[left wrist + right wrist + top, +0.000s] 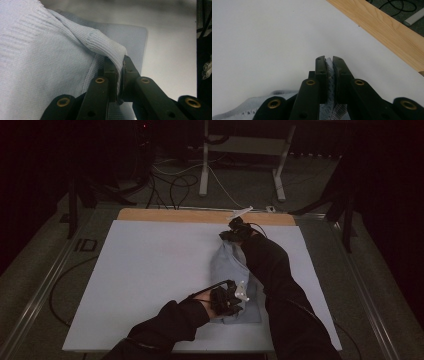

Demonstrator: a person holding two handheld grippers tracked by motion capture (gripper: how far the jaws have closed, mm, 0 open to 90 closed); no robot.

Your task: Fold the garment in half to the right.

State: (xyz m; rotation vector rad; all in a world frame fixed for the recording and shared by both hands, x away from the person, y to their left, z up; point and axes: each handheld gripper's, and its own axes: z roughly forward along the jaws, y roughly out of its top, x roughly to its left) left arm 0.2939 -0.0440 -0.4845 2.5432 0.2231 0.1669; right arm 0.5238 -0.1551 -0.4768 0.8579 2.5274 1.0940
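A pale blue knitted garment (233, 270) lies folded lengthwise on the white table cover (150, 270), right of centre. My left gripper (239, 301) is at the garment's near end and is shut on a ribbed fold of the knit (110, 48). At the far end, my right gripper (231, 236) is shut on a thin edge of the same garment (330, 72), which shows between its black jaws. Both forearms wear dark sleeves, and the right one covers part of the garment.
The table's wooden strip (200, 216) runs along the far edge, with a small white object (241, 213) lying on it. Behind stand white table legs (204, 160) and loose cables (175, 185) on the floor. A metal rail (45, 285) borders the left side.
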